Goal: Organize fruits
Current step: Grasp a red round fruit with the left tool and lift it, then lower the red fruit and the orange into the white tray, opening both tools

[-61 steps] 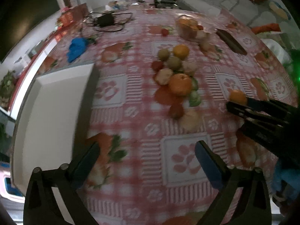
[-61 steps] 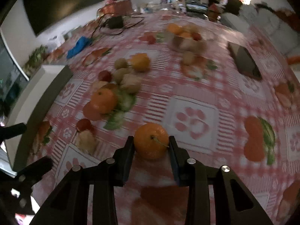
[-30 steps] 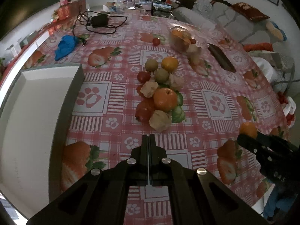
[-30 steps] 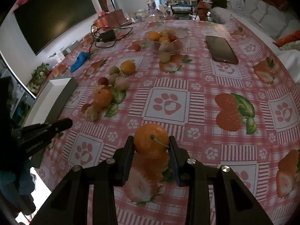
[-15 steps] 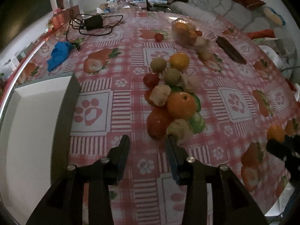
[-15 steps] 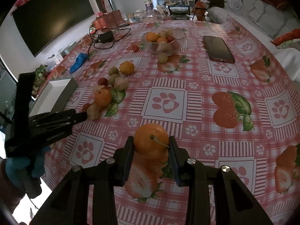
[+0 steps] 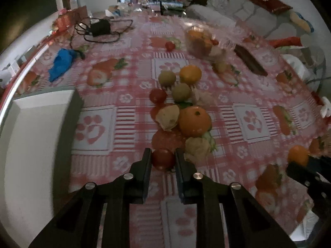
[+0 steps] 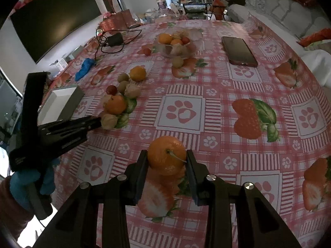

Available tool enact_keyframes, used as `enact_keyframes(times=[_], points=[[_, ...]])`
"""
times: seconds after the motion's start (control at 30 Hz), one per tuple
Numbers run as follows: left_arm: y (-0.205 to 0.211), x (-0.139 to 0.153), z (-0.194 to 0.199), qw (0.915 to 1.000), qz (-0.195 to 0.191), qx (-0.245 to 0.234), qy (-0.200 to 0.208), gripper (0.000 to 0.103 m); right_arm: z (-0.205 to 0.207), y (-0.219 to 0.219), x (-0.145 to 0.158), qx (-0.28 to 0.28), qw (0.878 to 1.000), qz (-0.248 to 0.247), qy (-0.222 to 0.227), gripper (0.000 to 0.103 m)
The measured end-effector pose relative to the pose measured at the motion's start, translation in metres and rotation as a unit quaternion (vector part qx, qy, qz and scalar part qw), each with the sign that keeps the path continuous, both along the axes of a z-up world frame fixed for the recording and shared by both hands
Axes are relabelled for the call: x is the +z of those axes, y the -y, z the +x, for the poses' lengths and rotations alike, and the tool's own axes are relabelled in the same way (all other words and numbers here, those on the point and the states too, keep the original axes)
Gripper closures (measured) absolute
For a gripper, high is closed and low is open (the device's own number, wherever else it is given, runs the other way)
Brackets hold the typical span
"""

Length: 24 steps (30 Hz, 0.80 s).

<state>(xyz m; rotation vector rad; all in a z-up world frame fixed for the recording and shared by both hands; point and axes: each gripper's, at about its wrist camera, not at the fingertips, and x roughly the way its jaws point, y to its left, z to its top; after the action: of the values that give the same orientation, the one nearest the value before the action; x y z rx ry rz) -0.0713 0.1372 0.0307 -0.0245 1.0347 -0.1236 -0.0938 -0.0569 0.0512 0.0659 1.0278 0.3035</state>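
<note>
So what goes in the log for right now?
left hand-held gripper: around tomato | right hand-held gripper: holding orange

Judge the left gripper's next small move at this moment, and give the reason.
Probably close fully and lift. The left gripper has its fingers on either side of the small round red fruit at the near end of the fruit pile, while the right gripper already clamps a round orange tangerine.
</note>
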Motion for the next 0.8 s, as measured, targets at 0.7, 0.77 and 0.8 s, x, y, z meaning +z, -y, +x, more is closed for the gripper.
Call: enact_keyframes(times=[0.7,0.77,0.8], points=[[-0.234,0.037,-0.085,0.9863,0.031,0.160,-0.023,0.079,0.006,-0.284,0.034,0.206,0.978,0.027,-0.025,0.066],[-0.240,0.028,-0.085,0.9858,0.031,0.162,-0.030,0.079,0.009,-0.306,0.023,0.212,0.977,0.018,-0.036,0.066],[-0.242,0.025,-0.085,0.9859,0.029,0.162,-0.031,0.079,0.011,-0.311,0.019,0.212,0.976,0.015,-0.039,0.066]])
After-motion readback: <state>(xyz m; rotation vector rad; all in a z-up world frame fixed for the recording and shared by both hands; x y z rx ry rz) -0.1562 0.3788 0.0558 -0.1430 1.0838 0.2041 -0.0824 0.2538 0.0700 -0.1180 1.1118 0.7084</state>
